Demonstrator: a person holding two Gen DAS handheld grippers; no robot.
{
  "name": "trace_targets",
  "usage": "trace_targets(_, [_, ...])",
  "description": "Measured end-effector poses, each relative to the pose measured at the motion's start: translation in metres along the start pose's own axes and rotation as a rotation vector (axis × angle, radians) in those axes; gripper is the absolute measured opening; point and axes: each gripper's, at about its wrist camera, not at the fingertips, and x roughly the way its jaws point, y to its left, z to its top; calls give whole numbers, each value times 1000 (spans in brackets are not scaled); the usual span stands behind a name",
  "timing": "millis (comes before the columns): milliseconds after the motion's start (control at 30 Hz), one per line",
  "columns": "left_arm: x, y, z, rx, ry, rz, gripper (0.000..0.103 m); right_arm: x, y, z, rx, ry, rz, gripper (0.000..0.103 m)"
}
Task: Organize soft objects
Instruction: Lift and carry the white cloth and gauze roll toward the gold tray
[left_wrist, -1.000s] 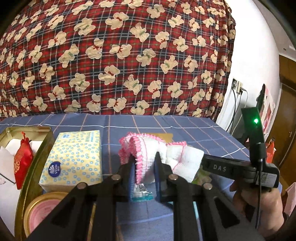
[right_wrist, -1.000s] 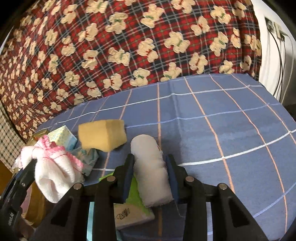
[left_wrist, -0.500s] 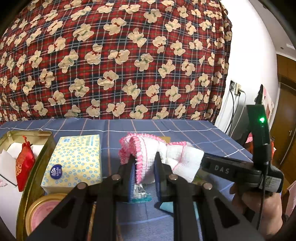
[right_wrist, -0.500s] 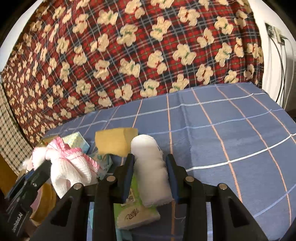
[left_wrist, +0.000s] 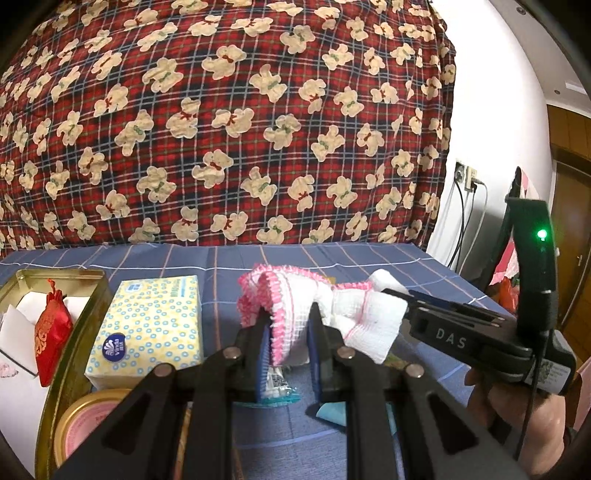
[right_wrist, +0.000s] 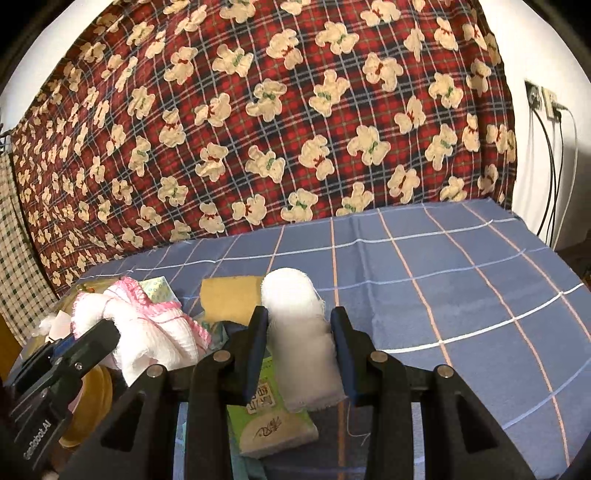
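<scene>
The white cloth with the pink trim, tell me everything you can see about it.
The white cloth with the pink trim is a soft, waffle-textured towel with a frilly pink stitched edge. It is bunched and folded, not flat, and held up off the blue checked tablecloth. The left gripper is shut on its pink-edged fold. Its other end, plain white, is pinched in the right gripper, so the cloth spans both. The yellow tissue pack lies to its left, apart from it.
</scene>
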Motion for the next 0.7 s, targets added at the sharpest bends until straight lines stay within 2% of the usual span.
trace_targets(700, [-5, -3, 0, 15, -27, 1, 16, -25, 15, -3, -77, -138, -37, 37])
